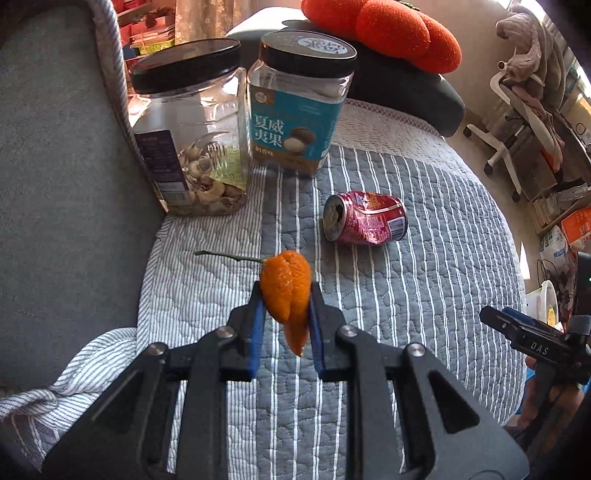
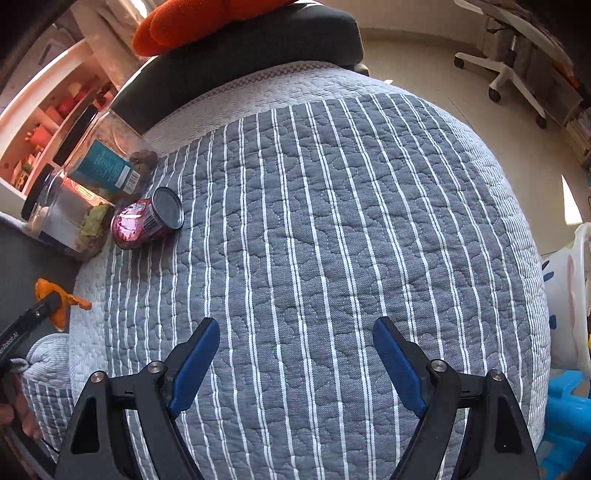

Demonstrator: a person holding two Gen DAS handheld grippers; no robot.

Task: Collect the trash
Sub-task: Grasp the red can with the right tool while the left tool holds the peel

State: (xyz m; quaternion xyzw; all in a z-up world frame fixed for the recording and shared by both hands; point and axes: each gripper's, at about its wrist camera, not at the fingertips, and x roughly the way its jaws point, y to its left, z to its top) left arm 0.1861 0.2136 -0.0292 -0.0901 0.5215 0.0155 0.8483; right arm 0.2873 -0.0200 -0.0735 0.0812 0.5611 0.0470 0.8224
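Note:
My left gripper is shut on a piece of orange peel, lifted above the striped quilt; the peel hangs down between the blue pads. A thin green stem lies on the quilt just beyond it. A crushed pink can lies on its side further ahead and to the right. In the right wrist view my right gripper stands wide open over bare quilt, nothing between its fingers. The can lies far to its left, and the left gripper with the peel shows at the left edge.
Two black-lidded clear jars stand at the back of the quilt beside a grey sofa back. A red cushion rests on the dark armrest. A white bin stands beyond the quilt's right edge, an office chair further off.

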